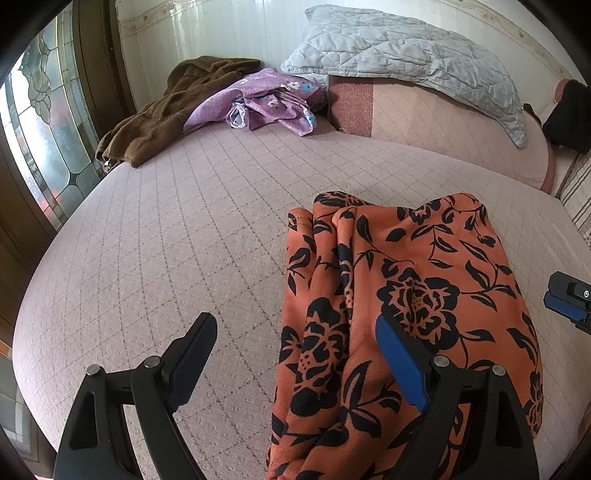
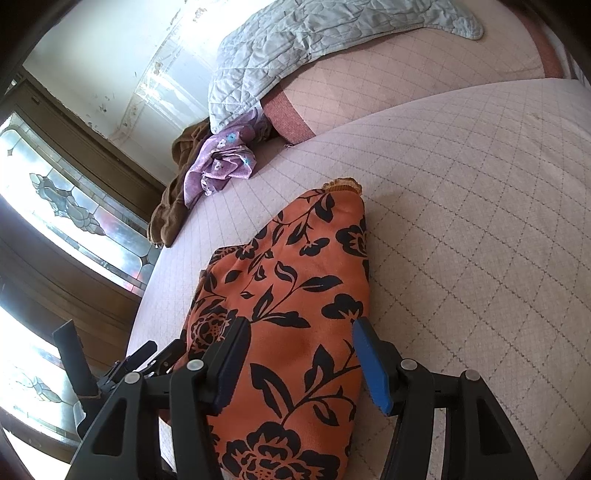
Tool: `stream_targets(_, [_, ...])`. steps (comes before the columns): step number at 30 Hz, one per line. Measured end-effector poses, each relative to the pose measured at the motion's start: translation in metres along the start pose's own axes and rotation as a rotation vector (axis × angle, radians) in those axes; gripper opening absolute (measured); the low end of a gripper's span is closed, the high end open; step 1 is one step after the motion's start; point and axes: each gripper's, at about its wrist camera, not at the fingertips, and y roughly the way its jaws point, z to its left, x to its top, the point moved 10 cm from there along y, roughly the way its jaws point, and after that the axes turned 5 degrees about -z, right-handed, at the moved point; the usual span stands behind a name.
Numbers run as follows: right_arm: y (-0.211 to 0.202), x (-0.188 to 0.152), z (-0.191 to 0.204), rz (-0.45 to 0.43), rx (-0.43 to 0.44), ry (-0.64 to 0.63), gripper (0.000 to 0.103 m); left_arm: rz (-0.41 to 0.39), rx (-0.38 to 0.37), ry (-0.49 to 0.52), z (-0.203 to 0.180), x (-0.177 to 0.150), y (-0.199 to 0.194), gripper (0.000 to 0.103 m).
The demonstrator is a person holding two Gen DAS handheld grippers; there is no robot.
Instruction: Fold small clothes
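Now both grippers stand released above the bed [image 1: 184, 221]. Between the right gripper [image 2: 299, 339] fingers lies the orange floral garment [image 2: 288, 295]; the left gripper [image 1: 295, 332] straddles its edge.

Ahead of me a bed [image 1: 184, 229] covered in a pale pink quilted sheet with a thin diamond grid. Behind it a white glossy wall [image 1: 207, 33] with a faint patterned border near the top. To my left a dark wooden frame holding a leaded stained-glass window [image 1: 44, 122]; daylight comes through it. Strong glare on the wall in the right wrist view.
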Motion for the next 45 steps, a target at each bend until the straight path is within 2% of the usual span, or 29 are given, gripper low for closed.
stream_targets(34, [0.0057, -0.0057, 0.0009, 0.014, -0.010, -0.011, 0.061, -0.002, 0.000, 0.005, 0.0065, 0.0000, -0.0006, 0.088])
stream_targets(45, [0.0075, -0.0075, 0.0014, 0.023, -0.008, -0.010, 0.061, 0.023, -0.053, 0.011, -0.0024, -0.0032, 0.0006, 0.088])
